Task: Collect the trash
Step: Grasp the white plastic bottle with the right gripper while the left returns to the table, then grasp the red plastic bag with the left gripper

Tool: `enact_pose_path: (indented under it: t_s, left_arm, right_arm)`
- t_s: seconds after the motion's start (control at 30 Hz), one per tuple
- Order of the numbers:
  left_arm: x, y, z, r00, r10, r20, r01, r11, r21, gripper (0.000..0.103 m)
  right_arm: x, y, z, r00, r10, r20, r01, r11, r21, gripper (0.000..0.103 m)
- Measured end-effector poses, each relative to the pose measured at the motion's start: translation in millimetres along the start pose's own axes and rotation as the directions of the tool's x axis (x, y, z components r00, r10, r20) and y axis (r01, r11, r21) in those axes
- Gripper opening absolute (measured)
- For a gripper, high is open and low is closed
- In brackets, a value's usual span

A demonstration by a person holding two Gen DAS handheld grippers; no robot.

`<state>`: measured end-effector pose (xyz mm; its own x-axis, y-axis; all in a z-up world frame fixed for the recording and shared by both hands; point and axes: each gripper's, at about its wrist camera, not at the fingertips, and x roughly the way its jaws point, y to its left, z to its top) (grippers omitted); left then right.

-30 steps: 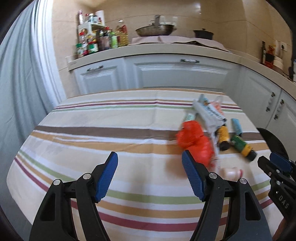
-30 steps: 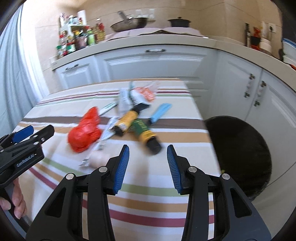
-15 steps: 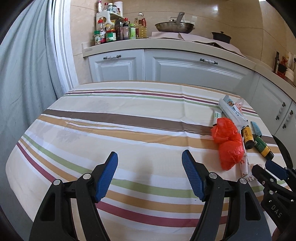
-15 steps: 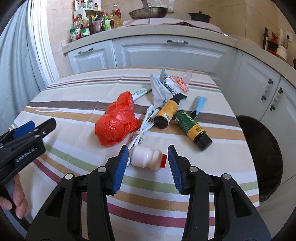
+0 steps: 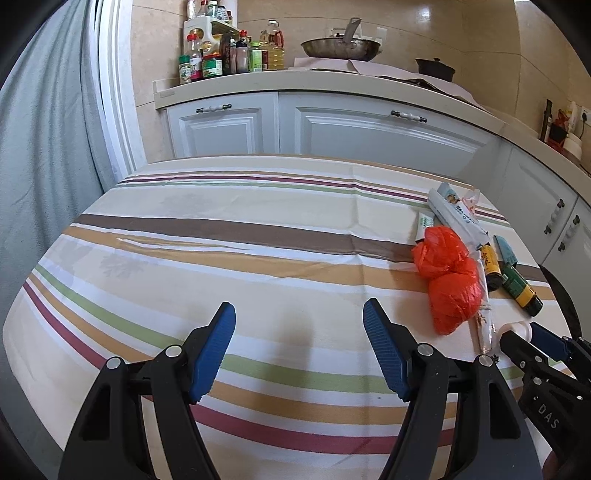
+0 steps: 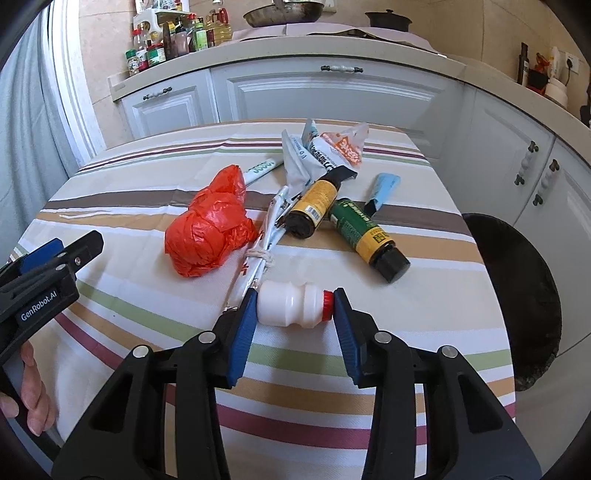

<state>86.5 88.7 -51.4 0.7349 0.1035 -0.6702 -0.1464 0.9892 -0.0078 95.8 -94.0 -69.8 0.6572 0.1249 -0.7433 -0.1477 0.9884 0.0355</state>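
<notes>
One white bottle [image 6: 290, 304] lies sideways, red cap pointing right.

cloth [image 5: 229, 236]: striped, covers table, brown/green/red/tan bands
counter [image 5: 332, 79]: pale, runs behind table & round to the right
cabinets [image 6: 332, 96]: white doors w/ dark-ended handles
bottles [image 5: 221, 55]: cluster of jars & sauces at counter's left end (labels too small to read)
wok [image 5: 340, 48]: on counter, utensil sticking up
pot [image 6: 388, 18]: dark, lidded, right of wok
curtain [image 5: 40, 155]: grey, at left edge
</notes>
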Motion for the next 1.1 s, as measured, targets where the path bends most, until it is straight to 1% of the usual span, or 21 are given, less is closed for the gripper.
enact_pose_path:
  t_s: [0.23,0.43,0.57,0.9,1.1]
  left_arm:
    - [-6,-14,-1,1.000,-0.027,0.004,0.027,0.999,0.021,0.070]
    - [-14,-34,-3,0.998,-0.065,0.006,0.065,0.997,0.043,0.070]
    - [-18,-52,-5,0.997,-0.078,0.011,0.077,0.994,0.079,0.070]
    - [-6,-86,0,0.997,-0.083,-0.001,0.082,0.987,0.139,0.070]
    - [8,-95,9,0.996,-0.086,-0.015,0.088,0.984,0.154,0.070]
  right_arm:
    - [-11,-11,1,0.999,-0.025,0.036,0.025,1.000,-0.002,0.040]
    - [-22,-31,-2,0.997,-0.048,0.064,0.047,0.999,0.022,0.040]
    - [-28,-48,-4,0.995,-0.057,0.079,0.053,0.997,0.048,0.040]
    - [-37,-87,-8,0.989,-0.104,0.107,0.094,0.991,0.098,0.040]
    - [-37,-113,-6,0.983,-0.143,0.114,0.126,0.982,0.144,0.040]
